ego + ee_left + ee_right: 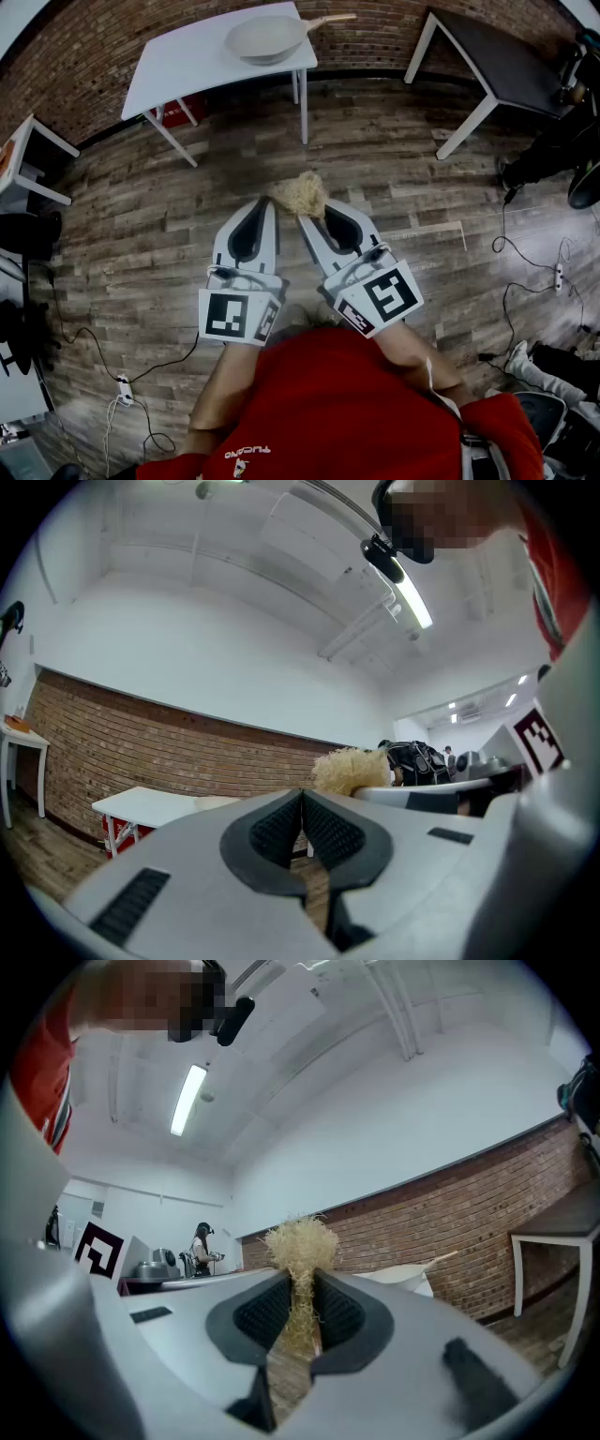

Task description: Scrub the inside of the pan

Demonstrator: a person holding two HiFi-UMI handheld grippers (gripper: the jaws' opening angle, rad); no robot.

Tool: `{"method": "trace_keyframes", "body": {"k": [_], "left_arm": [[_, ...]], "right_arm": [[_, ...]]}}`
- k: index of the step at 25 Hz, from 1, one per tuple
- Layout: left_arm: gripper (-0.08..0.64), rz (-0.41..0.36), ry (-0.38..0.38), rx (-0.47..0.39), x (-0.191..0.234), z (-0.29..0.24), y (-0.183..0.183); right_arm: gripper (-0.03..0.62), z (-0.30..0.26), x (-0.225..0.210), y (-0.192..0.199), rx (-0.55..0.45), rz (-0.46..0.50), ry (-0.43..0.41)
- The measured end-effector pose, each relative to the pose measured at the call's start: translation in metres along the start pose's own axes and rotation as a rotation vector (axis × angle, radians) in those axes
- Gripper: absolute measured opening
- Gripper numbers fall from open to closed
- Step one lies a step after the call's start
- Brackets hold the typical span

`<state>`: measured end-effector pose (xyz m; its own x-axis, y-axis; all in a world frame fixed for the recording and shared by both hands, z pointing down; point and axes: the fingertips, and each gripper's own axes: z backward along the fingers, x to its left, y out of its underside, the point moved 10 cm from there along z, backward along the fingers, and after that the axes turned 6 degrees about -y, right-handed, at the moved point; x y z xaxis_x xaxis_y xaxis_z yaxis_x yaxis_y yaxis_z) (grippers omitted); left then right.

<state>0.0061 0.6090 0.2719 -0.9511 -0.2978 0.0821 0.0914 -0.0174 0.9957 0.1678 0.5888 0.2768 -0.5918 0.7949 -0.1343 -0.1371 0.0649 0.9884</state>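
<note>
Two claws are held out side by side above the wooden floor [403, 159], in front of a person in a red shirt [328, 412]. The left claw [269, 202] is fully closed, its dark ribbed pads pressed together with nothing between them. The right claw [306, 217] is drawn in narrow on a scrubber [301, 194], a tuft of pale straw-coloured fibres. A thin neck of the scrubber is pinched between the pads, and its bushy head stands out beyond the tips. The two claws lean toward each other at the front. This puts the scrubber just beside the left claw's tip as well, though whether they touch cannot be told.

The pan [265, 39] is well apart from both claws. It sits mouth up on a white desk [183, 66] near the brick wall [84, 56]. It is pale, and its wooden handle juts to the right past the desk's corner. A dark desk [511, 61] stands to the right of the white one. Cables [525, 281] trail over the floor at the right side.
</note>
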Motion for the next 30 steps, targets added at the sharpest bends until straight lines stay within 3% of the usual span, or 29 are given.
{"method": "trace_keyframes", "body": {"k": [15,30], "left_arm": [[0.015,-0.004,-0.014,0.007,0.002,-0.009,0.003],[0.015,-0.039,-0.082,-0.018,-0.021,-0.058,0.004]], "right_arm": [[0.075,-0.005,-0.010,0.001,-0.015,-0.019,-0.007],[0.075,-0.002,-0.075,-0.006,-0.044,-0.038,-0.041]]}}
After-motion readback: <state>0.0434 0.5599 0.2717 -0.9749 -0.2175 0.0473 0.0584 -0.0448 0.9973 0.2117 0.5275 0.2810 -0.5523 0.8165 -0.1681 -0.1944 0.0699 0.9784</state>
